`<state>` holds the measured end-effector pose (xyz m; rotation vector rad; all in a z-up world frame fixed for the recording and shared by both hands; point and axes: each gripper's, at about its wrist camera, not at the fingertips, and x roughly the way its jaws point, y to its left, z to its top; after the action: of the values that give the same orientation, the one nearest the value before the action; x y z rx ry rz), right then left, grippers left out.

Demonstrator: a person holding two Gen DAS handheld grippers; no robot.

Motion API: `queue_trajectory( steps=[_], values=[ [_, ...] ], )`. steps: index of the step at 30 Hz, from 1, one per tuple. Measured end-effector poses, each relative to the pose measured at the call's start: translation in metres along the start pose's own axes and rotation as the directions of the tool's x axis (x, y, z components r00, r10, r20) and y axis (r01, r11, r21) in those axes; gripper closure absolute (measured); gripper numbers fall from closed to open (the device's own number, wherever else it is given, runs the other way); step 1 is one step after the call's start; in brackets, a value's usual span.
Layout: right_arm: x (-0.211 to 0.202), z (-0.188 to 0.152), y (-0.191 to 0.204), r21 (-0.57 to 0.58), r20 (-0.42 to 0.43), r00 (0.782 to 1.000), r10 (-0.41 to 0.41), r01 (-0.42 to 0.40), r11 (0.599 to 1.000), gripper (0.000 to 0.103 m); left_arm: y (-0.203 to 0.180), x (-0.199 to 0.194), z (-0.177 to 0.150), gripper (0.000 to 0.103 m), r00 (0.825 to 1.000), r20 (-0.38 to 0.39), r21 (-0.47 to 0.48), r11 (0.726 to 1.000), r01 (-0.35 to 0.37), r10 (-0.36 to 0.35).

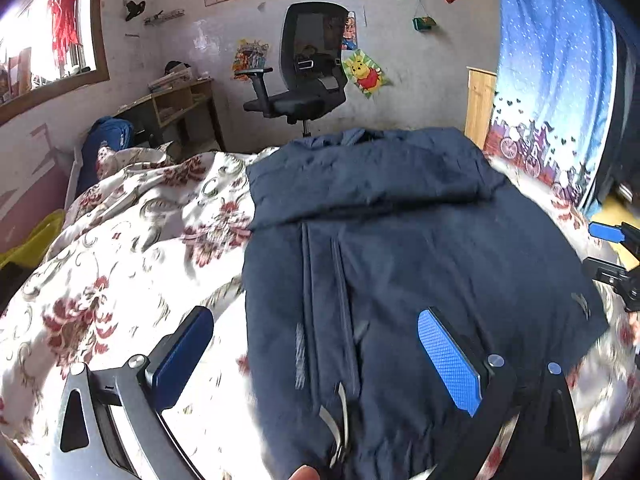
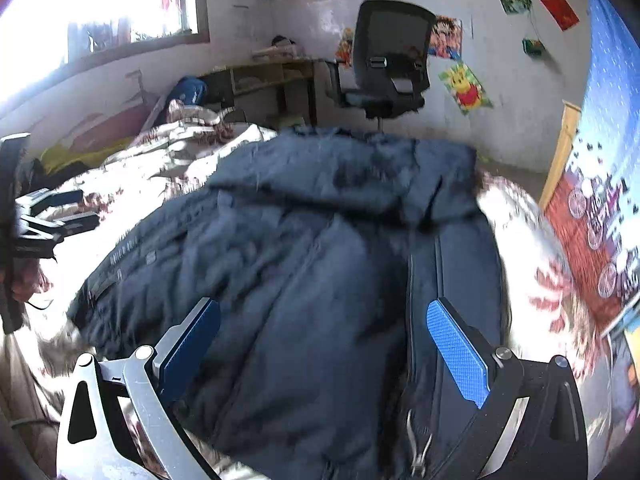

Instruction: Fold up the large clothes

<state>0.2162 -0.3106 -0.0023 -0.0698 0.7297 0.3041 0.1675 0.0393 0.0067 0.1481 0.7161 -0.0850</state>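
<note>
left tool (image 1: 316,356) jaws wide apart, holding nothing | right tool (image 2: 324,352) likewise, empty | navy jacket (image 1: 420,240) on floral bed (image 1: 120,260), near hem cut off, motion-blurred

Two wrist cameras, both low and close over the bed (image 1: 120,264)

Each looks forward between its own fingers toward the far wall; both share the dark jacket (image 1: 420,240) and the office chair (image 2: 390,60).
</note>
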Motion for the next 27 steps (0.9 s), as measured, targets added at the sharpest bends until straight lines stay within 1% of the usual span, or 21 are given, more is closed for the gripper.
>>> queue_trajectory(
  steps=[2, 6, 8, 12, 15, 18, 19, 23, 27],
  values=[
    [0.000, -0.015, -0.004, 0.016, -0.034, 0.999, -0.013, 0.013, 1.000, 0.002, 0.000, -0.007, -0.011, 0.000, 1.000, -0.003, 0.022, 1.000, 0.002, -0.001],
    [-0.001, -0.031, -0.011, 0.033, -0.077, 0.996, -0.032, 0.035, 0.999, 0.002, -0.009, -0.017, -0.035, 0.000, 1.000, -0.012, 0.109, 0.994, 0.012, -0.011],
    [0.000, -0.037, -0.012, 0.031, -0.106, 0.994, -0.029, 0.032, 0.999, 0.002, -0.017, -0.019, -0.043, 0.000, 1.000, -0.019, 0.152, 0.988, 0.018, -0.015],
    [0.002, -0.050, -0.007, -0.005, -0.166, 0.986, -0.015, 0.015, 1.000, 0.002, -0.036, -0.021, -0.062, 0.000, 1.000, -0.026, 0.253, 0.967, 0.023, -0.017],
    [0.003, -0.059, -0.004, -0.037, -0.204, 0.979, -0.019, 0.012, 0.999, 0.002, -0.050, -0.017, -0.076, 0.000, 0.998, -0.060, 0.316, 0.948, 0.042, -0.024],
    [0.005, -0.067, -0.003, -0.058, -0.244, 0.970, -0.025, 0.011, 0.998, 0.002, -0.057, -0.011, -0.086, 0.000, 0.994, -0.106, 0.344, 0.937, 0.067, -0.032],
    [0.006, -0.069, -0.003, -0.063, -0.257, 0.966, -0.028, 0.012, 0.998, 0.002, -0.061, -0.009, -0.090, 0.000, 0.993, -0.117, 0.363, 0.929, 0.072, -0.031],
    [0.013, -0.079, -0.005, -0.074, -0.311, 0.950, -0.025, 0.002, 0.997, 0.002, -0.071, -0.003, -0.101, 0.000, 0.991, -0.132, 0.434, 0.899, 0.058, 0.000],
    [0.019, -0.088, -0.004, -0.075, -0.353, 0.936, -0.010, -0.018, 0.997, 0.002, -0.079, 0.006, -0.111, 0.000, 0.985, -0.171, 0.463, 0.884, 0.068, 0.014]
  ],
)
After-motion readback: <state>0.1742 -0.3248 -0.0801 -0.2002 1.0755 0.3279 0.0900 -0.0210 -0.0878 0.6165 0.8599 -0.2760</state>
